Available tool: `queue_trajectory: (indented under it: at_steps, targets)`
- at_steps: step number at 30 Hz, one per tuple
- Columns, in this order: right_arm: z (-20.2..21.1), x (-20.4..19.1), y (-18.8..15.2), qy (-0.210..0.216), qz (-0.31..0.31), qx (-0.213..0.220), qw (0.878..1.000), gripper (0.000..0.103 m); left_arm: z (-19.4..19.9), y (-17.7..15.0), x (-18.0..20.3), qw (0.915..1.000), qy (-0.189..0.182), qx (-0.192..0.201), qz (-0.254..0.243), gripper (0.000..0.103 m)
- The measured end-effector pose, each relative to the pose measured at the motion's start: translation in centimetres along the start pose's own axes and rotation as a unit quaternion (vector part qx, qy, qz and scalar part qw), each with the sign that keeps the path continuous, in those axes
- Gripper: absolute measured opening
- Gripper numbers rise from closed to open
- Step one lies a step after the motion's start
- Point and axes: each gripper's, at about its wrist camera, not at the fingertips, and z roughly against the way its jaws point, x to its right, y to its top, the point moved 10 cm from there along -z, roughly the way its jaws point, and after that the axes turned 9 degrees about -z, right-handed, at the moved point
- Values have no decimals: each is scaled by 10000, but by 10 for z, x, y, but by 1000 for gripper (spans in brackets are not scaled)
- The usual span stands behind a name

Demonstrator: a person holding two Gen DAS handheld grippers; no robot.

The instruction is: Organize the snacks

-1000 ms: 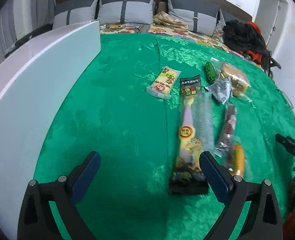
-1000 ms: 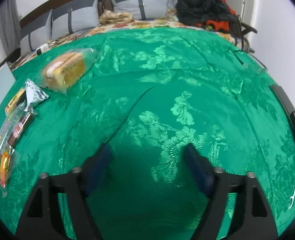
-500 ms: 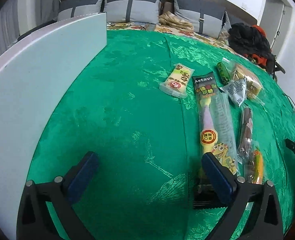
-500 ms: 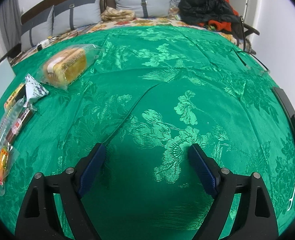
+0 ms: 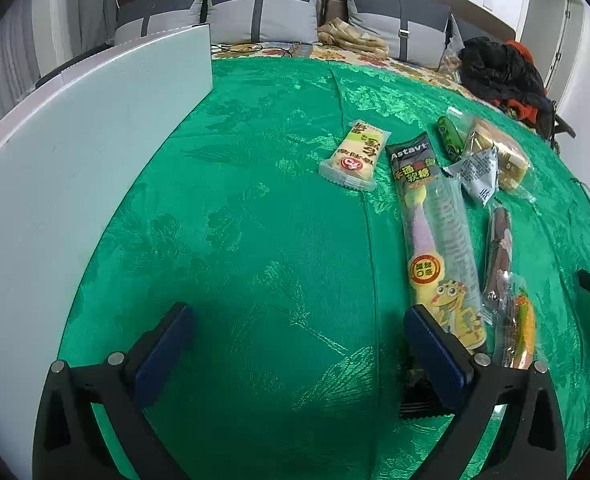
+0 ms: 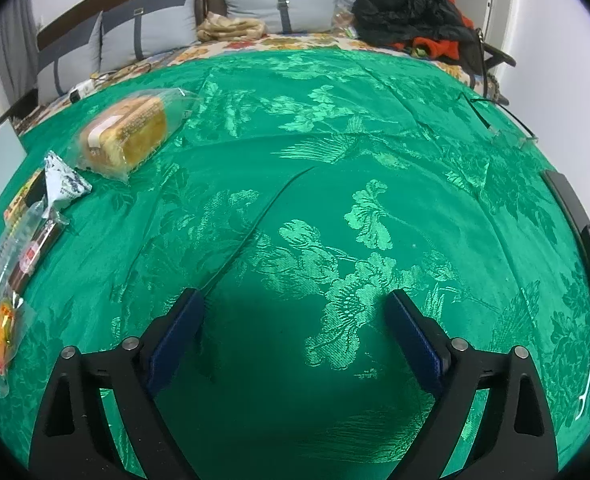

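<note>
Left gripper spread, empty; white box left of long gummy candy pack. Right gripper opening, nothing between.

The left tool points forward and steeply downward, its two black arms spread wide and the blue pads well apart, with nothing pressed between them. The right tool is angled downward in the same way; its jaws are opening, the blue pads far apart and gripping nothing.
</note>
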Motion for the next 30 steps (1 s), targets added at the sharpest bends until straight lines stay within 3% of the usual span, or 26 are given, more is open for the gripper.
queue_trajectory:
  at_steps: [5,30]
  targets:
    - [-4,-2,4,186,195,-38,9996,96,-3,-1,2,9998,132,-79,-111,102]
    - [-13,-2,13,138,150,-40,9998,98,-3,-1,1,9996,187,-110,-156,103]
